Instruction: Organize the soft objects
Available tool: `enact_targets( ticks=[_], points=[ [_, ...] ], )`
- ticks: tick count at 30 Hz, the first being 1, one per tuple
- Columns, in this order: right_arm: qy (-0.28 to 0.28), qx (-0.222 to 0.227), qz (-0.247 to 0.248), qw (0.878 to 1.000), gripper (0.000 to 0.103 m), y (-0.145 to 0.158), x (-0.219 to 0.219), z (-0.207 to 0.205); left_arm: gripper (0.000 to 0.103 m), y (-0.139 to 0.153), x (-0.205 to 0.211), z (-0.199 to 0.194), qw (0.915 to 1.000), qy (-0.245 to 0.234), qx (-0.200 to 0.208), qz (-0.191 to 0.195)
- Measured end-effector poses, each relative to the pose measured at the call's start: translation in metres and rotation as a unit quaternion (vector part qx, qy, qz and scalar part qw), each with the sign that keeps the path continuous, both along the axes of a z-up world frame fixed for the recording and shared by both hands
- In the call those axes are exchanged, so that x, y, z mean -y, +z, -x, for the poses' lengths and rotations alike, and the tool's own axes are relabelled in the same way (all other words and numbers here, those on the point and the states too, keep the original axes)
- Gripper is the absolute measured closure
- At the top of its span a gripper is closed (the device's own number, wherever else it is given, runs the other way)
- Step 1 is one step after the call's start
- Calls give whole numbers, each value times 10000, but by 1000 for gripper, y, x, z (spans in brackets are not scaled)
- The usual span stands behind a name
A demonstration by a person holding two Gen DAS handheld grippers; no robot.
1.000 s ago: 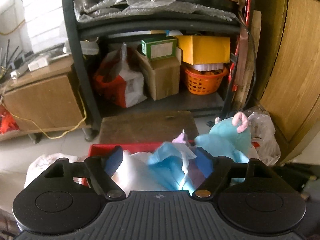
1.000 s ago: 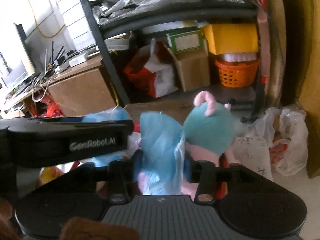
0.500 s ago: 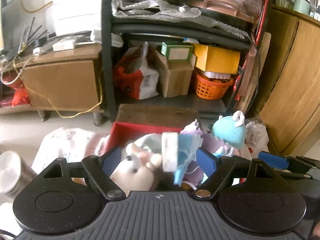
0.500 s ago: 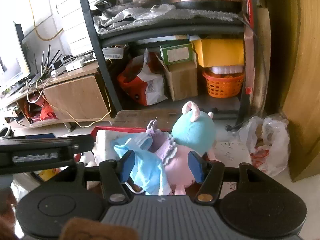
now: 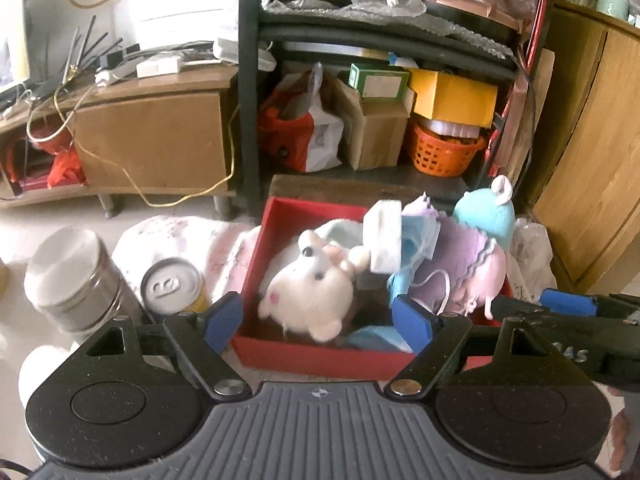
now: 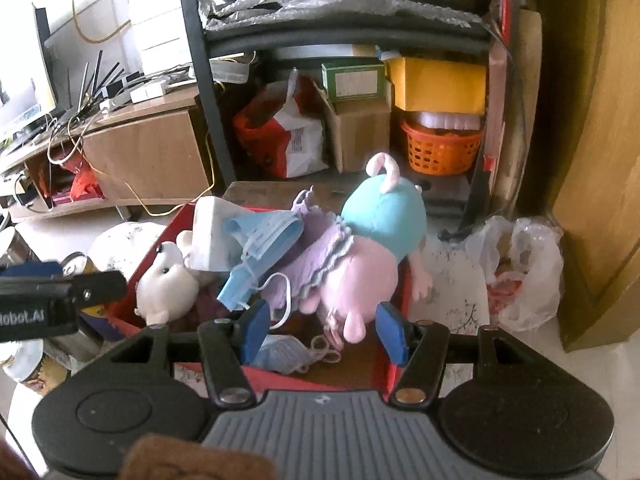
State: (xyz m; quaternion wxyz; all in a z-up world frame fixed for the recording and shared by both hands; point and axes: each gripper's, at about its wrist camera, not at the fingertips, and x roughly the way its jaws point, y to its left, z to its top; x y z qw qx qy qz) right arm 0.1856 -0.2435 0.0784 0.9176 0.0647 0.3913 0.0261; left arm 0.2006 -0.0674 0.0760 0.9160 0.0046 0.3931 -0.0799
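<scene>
- Only writing I can make out: "obot.AI" on the left gripper (image 6: 60,300), seen from the right wrist. Box labels on the shelf (image 5: 380,32) are too blurry.
- Around: steel jar (image 5: 72,276) and can (image 5: 172,284) left of the red box (image 5: 304,356), orange basket (image 5: 444,152), plastic bag (image 6: 520,268) on the floor.
- Pink-and-teal plush (image 6: 360,248) lies across the box, head pointing away to the shelf. White plush (image 5: 308,284) and masks (image 6: 260,248) beside it.
- Left jaws wide, empty.
- Right gripper (image 6: 324,330): jaws just opened partway, holding nothing.
</scene>
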Motion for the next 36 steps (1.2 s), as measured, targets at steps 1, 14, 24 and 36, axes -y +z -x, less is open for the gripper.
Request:
enact_targets(
  ticks=[1,14,24,36],
  points=[
    [9,37,-65,10000,73,2,0,4,23,0,-2,2,10000,25,11,1],
    [-71,158,-81,9998,73,8,-5,38,23,-2,-3,26,9999,-16,63,-153],
    [-54,96,-113,9999,73,2,-6,65,23,-16,0,55,9994,-109,-86,-315],
    [103,166,-175,9997,73,5,-13,126,23,-14,-5,102,9996,-157,-45,-221]
  ],
)
